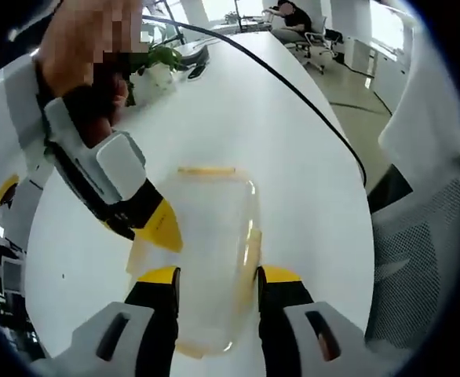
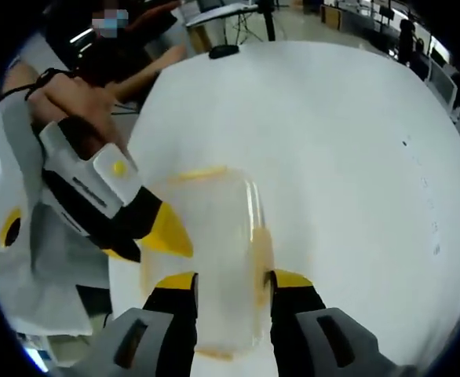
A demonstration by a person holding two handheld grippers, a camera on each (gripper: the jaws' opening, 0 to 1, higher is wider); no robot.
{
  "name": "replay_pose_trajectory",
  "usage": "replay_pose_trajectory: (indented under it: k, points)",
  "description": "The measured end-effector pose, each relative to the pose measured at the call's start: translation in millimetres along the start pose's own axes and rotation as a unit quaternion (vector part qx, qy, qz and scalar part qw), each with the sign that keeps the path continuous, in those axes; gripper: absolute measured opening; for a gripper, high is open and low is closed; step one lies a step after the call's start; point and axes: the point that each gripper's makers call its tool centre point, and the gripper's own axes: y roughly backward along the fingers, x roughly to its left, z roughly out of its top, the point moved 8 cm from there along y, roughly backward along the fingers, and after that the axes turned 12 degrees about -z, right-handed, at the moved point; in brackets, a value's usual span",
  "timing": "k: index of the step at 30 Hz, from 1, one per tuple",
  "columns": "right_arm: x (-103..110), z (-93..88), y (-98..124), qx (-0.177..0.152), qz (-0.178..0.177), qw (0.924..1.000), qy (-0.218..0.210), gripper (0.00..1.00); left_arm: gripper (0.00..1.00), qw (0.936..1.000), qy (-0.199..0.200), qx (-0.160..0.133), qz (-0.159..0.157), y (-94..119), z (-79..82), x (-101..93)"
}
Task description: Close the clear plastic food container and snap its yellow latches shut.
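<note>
Straddling the clear rectangular plastic food container (image 1: 206, 259) on the white oval tabletop (image 1: 293, 173), our left tool (image 1: 214, 275) and right tool (image 2: 234, 281) stand apart; pressing its yellow latches (image 1: 206, 170) off-centre could skid it sideways

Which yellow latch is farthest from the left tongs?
The latch on the far edge of the container; the other latches sit beside the left tongs.
</note>
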Motion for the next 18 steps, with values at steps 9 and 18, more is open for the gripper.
replay_pose_trajectory:
  k: [9,18]
  points:
    - [-1.6,7.1,-4.4,0.039,0.023,0.9988,0.017,0.33,0.36,0.9998,0.007,0.012,0.014,-2.2,0.8,-0.7]
    - [-2.1,8.6,-3.6,0.050,0.043,0.9978,0.009,0.31,0.34,0.9997,-0.001,0.007,0.024,-5.8,0.6,-0.7]
